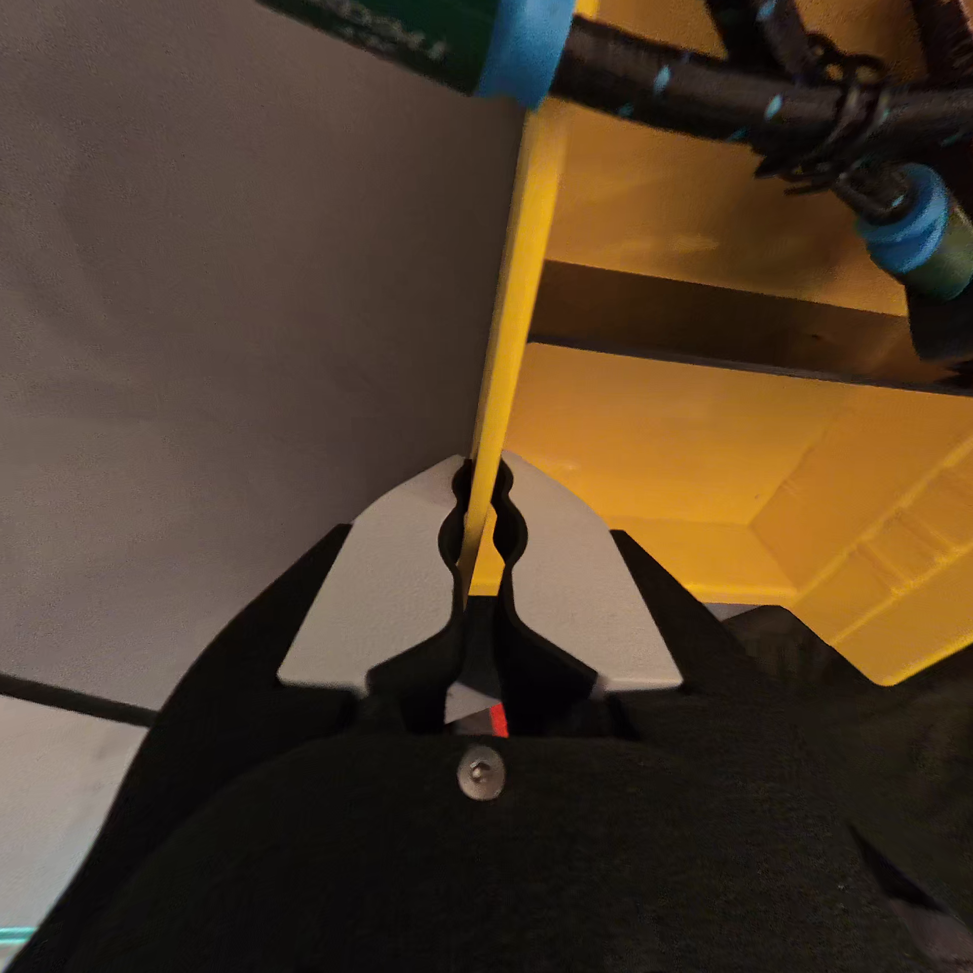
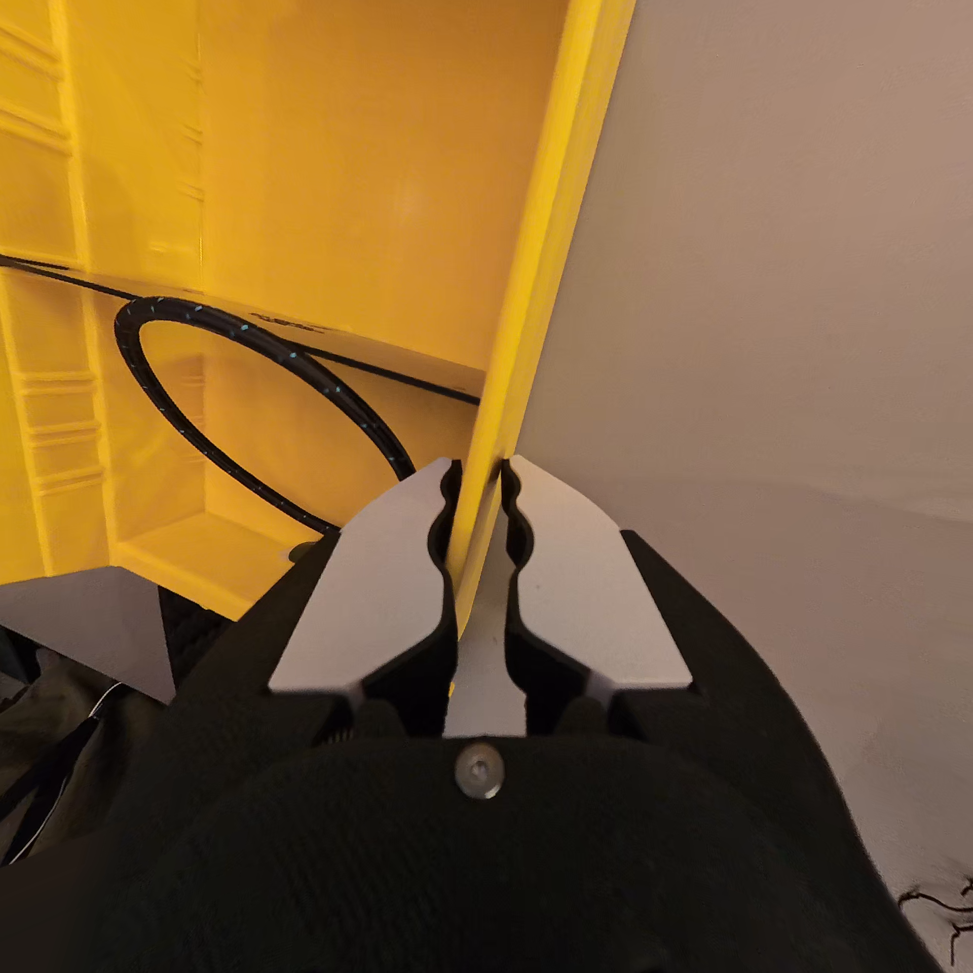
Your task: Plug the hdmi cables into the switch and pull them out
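A yellow plastic bin holds the task's parts. My left gripper (image 1: 482, 466) is shut on the thin edge of the bin's wall (image 1: 518, 295). My right gripper (image 2: 480, 463) is shut on another stretch of the bin's wall (image 2: 547, 263). Black braided HDMI cables (image 1: 684, 89) with blue flecks cross the top of the left wrist view, one ending in a blue-and-green plug (image 1: 916, 237), another in a larger plug (image 1: 474, 37). A flat dark box (image 1: 711, 321), apparently the switch, lies inside the bin. A cable loop (image 2: 252, 416) lies inside in the right wrist view.
A pale grey surface (image 1: 210, 316) lies outside the bin on the left, with a black line (image 1: 63, 700) across it. A pale surface (image 2: 763, 316) is outside on the right. Dark fabric and thin wires (image 2: 52, 737) sit at lower left; a black wiry thing (image 2: 937, 705) at bottom right. My hands' fingertips stand some 60 cm from each other.
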`<move>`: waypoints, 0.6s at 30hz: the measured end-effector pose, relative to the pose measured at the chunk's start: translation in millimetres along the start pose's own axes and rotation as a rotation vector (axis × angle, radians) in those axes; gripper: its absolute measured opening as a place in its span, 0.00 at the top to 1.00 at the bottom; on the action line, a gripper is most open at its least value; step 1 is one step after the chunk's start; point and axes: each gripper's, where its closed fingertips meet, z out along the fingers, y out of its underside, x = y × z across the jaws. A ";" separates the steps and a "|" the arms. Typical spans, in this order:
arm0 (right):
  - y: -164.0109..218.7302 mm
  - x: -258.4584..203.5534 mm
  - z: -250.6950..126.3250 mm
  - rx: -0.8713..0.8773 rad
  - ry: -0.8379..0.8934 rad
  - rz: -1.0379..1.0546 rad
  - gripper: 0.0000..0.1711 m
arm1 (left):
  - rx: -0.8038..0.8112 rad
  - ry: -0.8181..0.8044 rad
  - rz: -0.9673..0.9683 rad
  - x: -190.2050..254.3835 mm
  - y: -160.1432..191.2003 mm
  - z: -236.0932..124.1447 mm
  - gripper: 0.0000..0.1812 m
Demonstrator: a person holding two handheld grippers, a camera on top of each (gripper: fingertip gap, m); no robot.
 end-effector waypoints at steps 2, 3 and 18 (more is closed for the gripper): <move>-0.1 0.3 0.1 -0.005 0.008 -0.004 0.91 | -0.002 -0.005 0.066 -14.4 -6.1 -1.9 0.97; -0.1 0.5 0.1 -0.008 0.012 -0.003 0.91 | -0.003 -0.011 0.127 -21.1 -8.3 -2.4 0.97; 0.7 2.7 0.3 -0.045 0.070 -0.013 0.93 | 0.032 -0.097 0.439 -122.8 2.6 -7.5 0.96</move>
